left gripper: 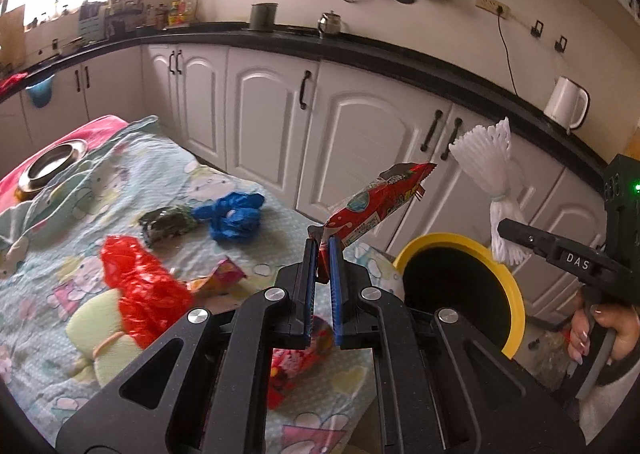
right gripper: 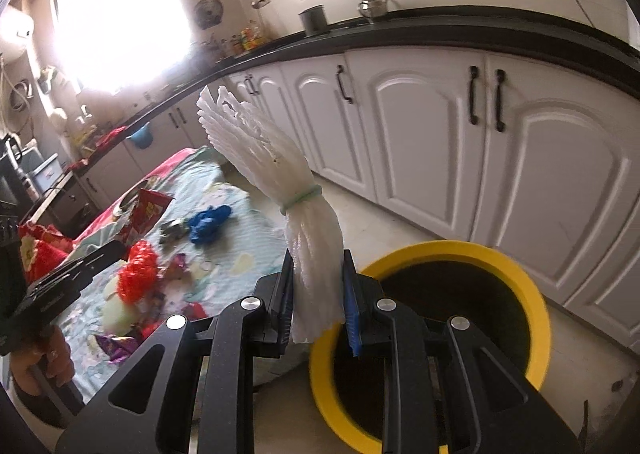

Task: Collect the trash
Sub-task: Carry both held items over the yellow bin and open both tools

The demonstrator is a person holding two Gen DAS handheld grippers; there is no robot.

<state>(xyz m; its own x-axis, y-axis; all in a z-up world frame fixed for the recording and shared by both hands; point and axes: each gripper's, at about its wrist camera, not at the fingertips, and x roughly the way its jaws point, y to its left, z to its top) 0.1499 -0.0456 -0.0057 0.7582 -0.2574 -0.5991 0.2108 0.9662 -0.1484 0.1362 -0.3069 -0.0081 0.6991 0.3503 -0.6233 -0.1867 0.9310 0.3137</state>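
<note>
- My daylight comes through the window (right gripper: pixel 120 18), blown out to white glare.
- Fisheye bends the countertop (right gripper: pixel 480 28); corners go dark.
- The yellow bin rim (right gripper: pixel 536 294) smears slightly.

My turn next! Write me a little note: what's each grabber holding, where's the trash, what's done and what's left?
Left gripper: jaws shut on the red snack wrapper, beside the yellow bin.
Right gripper: jaws shut on the white foam net, at the bin's edge.
Done: both pieces picked up; neither dropped in yet.
Left: release both into the bin, then collect from the table the blue bag, red bag, dark wrapper and small wrappers.
</note>
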